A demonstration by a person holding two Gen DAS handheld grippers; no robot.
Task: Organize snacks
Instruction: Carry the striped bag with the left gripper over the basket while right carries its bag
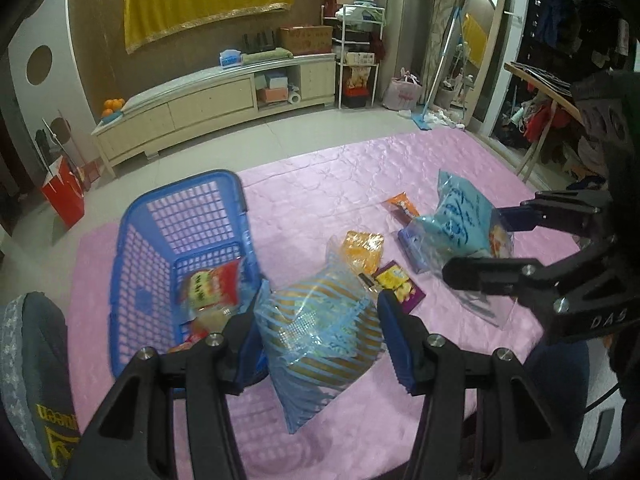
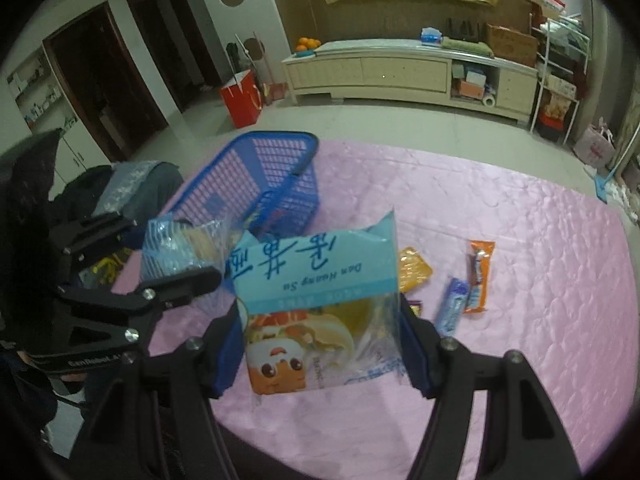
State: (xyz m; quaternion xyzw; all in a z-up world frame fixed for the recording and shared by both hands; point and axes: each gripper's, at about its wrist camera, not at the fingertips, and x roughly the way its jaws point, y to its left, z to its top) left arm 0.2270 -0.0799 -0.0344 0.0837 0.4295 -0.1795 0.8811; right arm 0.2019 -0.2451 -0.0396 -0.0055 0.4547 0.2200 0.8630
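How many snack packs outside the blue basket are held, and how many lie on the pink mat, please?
Held: 2, striped bag, light-blue bag
On mat: 4, yellow packet, orange bar, blue bar, purple packet
Total: 6

Readable print on one snack bag and on the two grippers

The light-blue pastry bag [image 2: 316, 276], sitting at the centre of the right wrist view, is showing "Dan Huang Su" upside down in small Latin letters, with large Chinese characters just toward twelve o'clock of that line, also inverted and not legible enough to give. The left gripper [image 2: 188, 256], lying at nine o'clock in that same view, is carrying "GenRobot.AI" in pale letters along its black body. In the left wrist view the right gripper [image 1: 484, 240], reaching in from three o'clock, is showing "DAS" on its black frame. A dark garment [image 1: 48, 420] at seven o'clock is bearing yellow lettering, too distorted to read.
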